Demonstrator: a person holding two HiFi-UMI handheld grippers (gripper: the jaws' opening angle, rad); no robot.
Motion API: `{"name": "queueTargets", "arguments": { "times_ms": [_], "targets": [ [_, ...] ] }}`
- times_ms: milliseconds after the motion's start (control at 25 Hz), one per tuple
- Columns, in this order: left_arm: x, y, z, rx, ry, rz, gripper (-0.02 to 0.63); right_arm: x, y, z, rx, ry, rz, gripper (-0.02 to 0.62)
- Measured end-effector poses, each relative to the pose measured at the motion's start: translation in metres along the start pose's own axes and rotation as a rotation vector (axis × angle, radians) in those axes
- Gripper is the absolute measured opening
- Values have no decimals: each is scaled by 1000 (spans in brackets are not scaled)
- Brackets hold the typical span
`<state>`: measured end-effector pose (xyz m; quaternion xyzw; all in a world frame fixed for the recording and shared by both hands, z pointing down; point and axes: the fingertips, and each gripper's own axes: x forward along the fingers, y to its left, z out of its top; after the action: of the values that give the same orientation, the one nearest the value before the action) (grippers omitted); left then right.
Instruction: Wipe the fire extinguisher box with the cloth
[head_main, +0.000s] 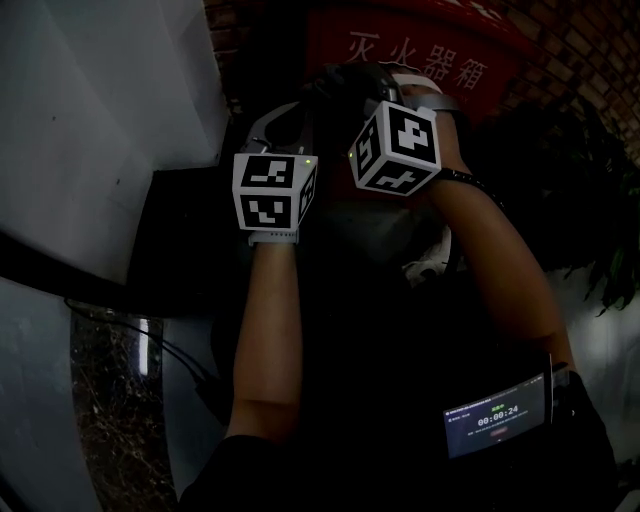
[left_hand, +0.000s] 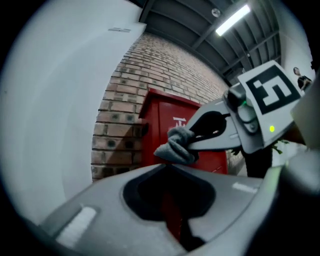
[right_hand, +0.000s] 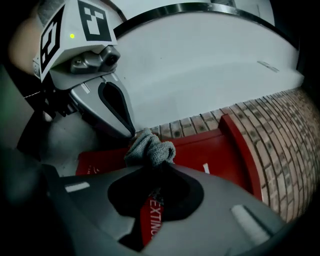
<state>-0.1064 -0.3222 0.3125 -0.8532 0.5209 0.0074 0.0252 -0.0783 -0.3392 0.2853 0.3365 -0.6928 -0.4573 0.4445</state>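
The red fire extinguisher box (left_hand: 159, 120) stands against a brick wall, straight ahead of both grippers; it also fills the middle of the right gripper view (right_hand: 200, 150) and shows dimly in the head view (head_main: 420, 50). A small grey cloth (right_hand: 150, 147) bunches out of my right gripper (right_hand: 152, 167), which is shut on it. From the left gripper view the same cloth (left_hand: 176, 145) hangs at the right gripper's tip. My left gripper (left_hand: 167, 165) is shut, its tip meeting the cloth's lower edge. Both marker cubes (head_main: 275, 190) are held close together in front of the box.
A white wall (left_hand: 60, 100) runs along the left of the box, with brick wall (left_hand: 120, 112) behind it. A dark leafy plant (head_main: 590, 200) stands on the right. A dark ledge (head_main: 170, 230) is at the left. A small lit screen (head_main: 497, 415) sits on the right forearm.
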Motion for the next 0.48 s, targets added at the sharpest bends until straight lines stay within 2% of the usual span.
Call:
{"name": "queueTargets", "arguments": {
  "times_ms": [200,480],
  "targets": [
    [-5,23,-6,-74,-14,20,3,24,8,22,-38,-12,9,28],
    [4,13,-17,-99,3,-26,3,25,10,12,-24,-7,2,28]
  ]
}}
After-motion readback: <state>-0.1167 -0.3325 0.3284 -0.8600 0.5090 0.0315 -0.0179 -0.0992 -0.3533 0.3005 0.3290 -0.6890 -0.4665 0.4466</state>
